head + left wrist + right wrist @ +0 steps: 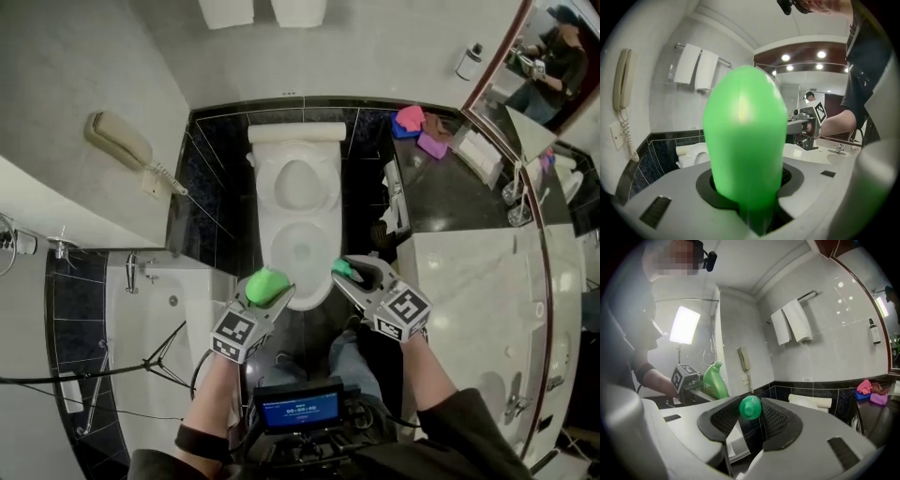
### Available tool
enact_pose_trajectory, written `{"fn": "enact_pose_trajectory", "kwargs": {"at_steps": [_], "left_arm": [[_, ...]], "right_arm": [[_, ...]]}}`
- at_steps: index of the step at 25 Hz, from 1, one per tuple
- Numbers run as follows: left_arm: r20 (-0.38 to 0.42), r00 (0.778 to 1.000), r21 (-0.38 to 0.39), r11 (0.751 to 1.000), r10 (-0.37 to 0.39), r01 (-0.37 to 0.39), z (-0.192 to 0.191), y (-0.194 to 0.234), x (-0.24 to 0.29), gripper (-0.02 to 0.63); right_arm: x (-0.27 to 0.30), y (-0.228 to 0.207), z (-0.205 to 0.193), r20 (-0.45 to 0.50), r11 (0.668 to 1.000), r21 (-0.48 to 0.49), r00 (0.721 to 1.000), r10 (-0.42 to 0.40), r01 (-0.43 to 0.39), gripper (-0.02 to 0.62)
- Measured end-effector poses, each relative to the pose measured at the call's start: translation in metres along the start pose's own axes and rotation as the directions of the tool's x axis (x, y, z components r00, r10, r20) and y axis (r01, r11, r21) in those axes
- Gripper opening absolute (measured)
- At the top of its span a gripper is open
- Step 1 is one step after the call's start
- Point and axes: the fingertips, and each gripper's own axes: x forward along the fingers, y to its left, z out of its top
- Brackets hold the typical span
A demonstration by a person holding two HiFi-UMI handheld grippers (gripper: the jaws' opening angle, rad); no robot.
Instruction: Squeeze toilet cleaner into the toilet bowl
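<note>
In the head view a white toilet (298,246) with its lid up stands straight ahead and below. My left gripper (269,291) is shut on a bright green cleaner bottle (262,281) over the bowl's front left rim. In the left gripper view the bottle (743,136) fills the middle, upright between the jaws of the left gripper (745,187). My right gripper (354,272) is shut on the small green cap (343,271) over the front right rim. In the right gripper view the cap (750,407) sits between the dark pads, and the bottle (715,380) shows at the left.
A wall phone (117,139) hangs at the left and white towels (262,11) above the toilet. A marble counter (469,272) at the right carries pink and purple cloths (417,127). A bathtub (141,309) lies at the left, dark tiles behind the toilet.
</note>
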Motion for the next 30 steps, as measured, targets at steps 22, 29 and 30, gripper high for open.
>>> {"fn": "enact_pose_trajectory", "kwargs": {"at_steps": [22,29,30], "left_arm": [[-0.003,0.998,0.086,0.994,-0.063,0.063,0.036,-0.037,-0.050,0.178],[-0.047,0.982,0.168,0.967,-0.184,0.190,0.034,-0.061,-0.047,0.178],[-0.057,0.978,0.177,0.962,-0.201,0.208,0.032,-0.063,-0.046,0.178]], "right_arm": [[-0.039,0.044,0.034,0.021,0.981,-0.126,0.988,0.151,-0.147,0.152],[-0.040,0.068,0.069,0.009,0.920,-0.243,0.947,0.320,-0.309,0.152],[-0.038,0.074,0.075,-0.005,0.904,-0.258,0.937,0.350,-0.340,0.152]]}}
